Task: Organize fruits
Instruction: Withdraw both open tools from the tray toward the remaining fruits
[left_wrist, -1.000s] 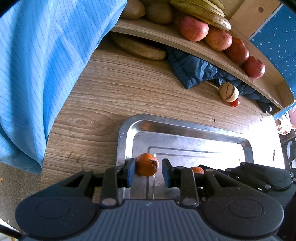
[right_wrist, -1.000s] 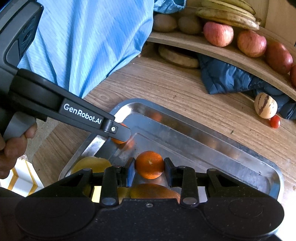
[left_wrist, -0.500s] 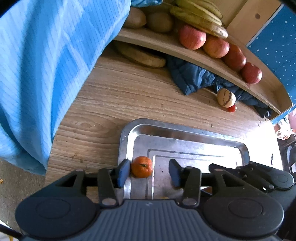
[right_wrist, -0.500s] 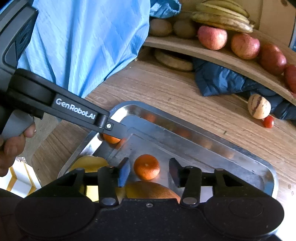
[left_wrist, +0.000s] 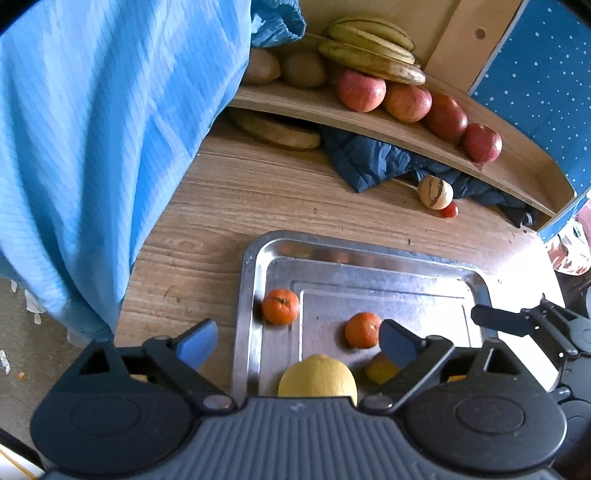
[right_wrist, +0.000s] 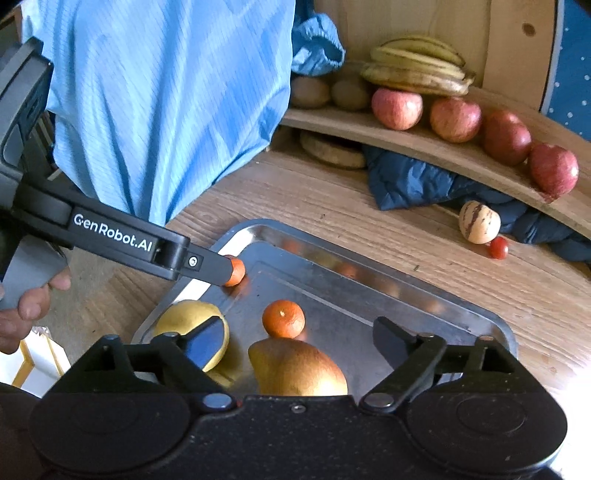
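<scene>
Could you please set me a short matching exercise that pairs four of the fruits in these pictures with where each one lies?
Things:
1. bananas
2. cherry tomato
3. mandarins
4. red apples

Places:
A. in the metal tray
B. on the wooden table, beside the striped melon
C. in a row along the curved wooden shelf
D. stacked at the back of the shelf, above the leftmost apple

Pairs: 1-D, 2-B, 3-A, 4-C
</scene>
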